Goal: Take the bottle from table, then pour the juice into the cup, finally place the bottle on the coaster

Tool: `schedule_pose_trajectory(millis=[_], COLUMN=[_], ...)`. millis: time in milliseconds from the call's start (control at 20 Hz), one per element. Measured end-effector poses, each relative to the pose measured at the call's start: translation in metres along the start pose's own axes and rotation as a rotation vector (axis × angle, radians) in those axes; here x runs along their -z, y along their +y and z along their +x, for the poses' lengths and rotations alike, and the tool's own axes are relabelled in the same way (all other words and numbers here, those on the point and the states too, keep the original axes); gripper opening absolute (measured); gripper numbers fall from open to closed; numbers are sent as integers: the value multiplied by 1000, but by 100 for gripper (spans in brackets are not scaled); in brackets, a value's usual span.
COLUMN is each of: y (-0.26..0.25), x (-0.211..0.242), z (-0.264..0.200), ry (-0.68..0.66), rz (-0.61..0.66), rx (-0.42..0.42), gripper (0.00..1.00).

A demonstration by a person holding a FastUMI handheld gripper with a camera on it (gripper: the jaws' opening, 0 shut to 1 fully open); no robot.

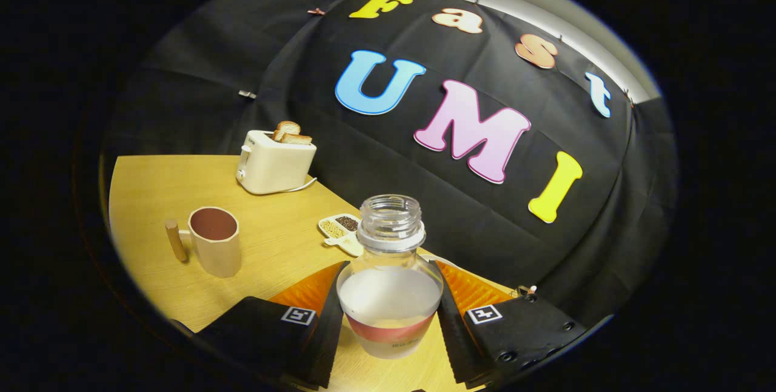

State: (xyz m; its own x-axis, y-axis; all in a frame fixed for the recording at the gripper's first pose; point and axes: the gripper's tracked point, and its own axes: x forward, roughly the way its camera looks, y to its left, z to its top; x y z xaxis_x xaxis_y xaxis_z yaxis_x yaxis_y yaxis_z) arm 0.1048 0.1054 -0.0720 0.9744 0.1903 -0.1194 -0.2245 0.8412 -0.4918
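You had the fingers clamped on the lower body of the open bottle, which stood between them above the table, right of the cup; smooth, rigid and part-full, it probably needed that low, firm hold.

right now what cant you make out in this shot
- Bottle base, gripper view: the lower edge cuts it off, so whether it rests on the table is unclear.
- Tool contact: fingers flank the bottle; a firm press cannot be confirmed.
- Cup inside: its rim hides the bottom.
- Small dish: partly behind the bottle, contents too small.
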Motion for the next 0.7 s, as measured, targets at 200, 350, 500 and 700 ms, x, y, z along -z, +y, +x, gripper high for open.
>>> schedule_pose_trajectory(millis=[200, 350, 500, 700], y=[26, 41, 58, 82], x=[-11, -16, -20, -11], z=[13, 21, 28, 39], ry=[25, 35, 28, 50], rz=[-116, -230, -351, -440], rx=[-3, 13, 15, -12], gripper=[75, 75, 75, 75])
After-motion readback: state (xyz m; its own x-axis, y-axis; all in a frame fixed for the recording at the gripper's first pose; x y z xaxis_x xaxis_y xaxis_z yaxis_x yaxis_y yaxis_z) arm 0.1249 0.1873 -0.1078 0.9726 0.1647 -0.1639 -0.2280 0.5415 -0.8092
